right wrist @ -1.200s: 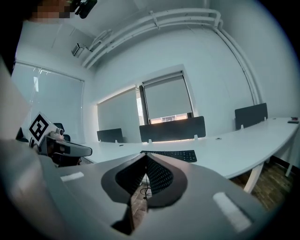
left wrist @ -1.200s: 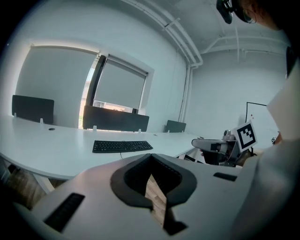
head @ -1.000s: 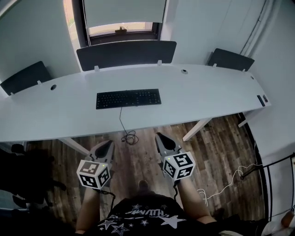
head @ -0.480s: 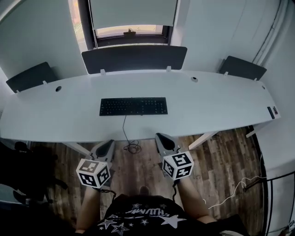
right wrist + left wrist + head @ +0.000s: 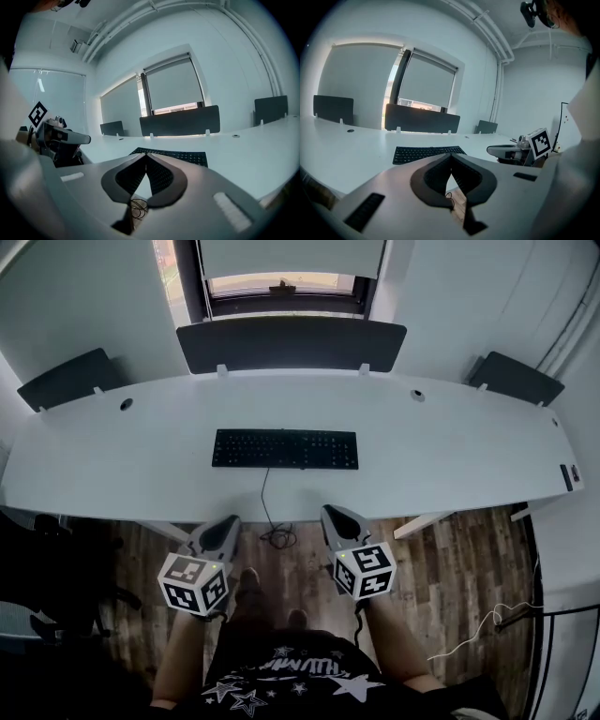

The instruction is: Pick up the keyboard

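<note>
Keyboard (image 5: 285, 448): flat, black, rectangular, lying on smooth white desk (image 5: 450, 456).

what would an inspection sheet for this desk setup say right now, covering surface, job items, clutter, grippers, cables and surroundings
surface: long white desk, mostly bare, with two round grommets.
job's things: black keyboard lies flat near the desk's middle, untouched.
clutter: small dark items at the desk's right end, too small to identify.
grippers: left gripper and right gripper both shut and empty, held over the floor short of the desk's front edge.
cables: keyboard cable drops off the front edge to a coil on the floor; white cable lies on the floor at right.
surroundings: dark divider panels, window behind, wood floor.
</note>
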### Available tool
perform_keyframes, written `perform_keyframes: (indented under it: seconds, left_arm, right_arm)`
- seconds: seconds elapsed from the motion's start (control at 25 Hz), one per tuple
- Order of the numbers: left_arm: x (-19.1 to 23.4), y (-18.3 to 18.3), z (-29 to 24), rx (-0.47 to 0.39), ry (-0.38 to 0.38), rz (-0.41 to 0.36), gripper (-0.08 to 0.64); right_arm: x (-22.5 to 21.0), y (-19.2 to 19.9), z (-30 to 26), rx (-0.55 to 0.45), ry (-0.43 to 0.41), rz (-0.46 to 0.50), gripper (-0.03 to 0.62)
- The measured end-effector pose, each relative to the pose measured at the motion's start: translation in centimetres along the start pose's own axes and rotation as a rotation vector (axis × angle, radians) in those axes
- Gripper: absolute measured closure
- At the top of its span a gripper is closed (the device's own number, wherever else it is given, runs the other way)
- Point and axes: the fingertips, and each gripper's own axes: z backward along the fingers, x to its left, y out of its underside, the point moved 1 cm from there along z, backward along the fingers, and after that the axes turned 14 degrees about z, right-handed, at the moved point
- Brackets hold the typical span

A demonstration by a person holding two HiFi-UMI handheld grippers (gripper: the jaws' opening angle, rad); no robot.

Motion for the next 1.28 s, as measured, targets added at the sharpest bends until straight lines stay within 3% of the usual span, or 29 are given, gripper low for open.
perform_keyframes:
  seconds: [0.44,0.84,1.04,1.28]
  left_arm:
    - [4.3,-2.9,-7.8,0.088,0.115,-0.006,0.551]
    - [10.0,-5.5,-11.5,0.155,0.171,0.010,0.551]
    - [12.6,-5.6,-12.5,0.194,0.204,0.022,0.551]
    - [14.1,-5.1,-13.8,0.248,0.264,0.010,0.551]
  right_arm:
    - [-3.5,-0.3,-6.3,0.086,0.090,0.009,0.588]
    - [-4.3,-1.1,-12.6,0.128,0.158,-0.086,0.586]
    - [-4.7,-0.7,-14.2,0.167,0.230,-0.089,0.507]
    - [-3.3,1.5,-15.2,0.277,0.226,-0.051,0.333]
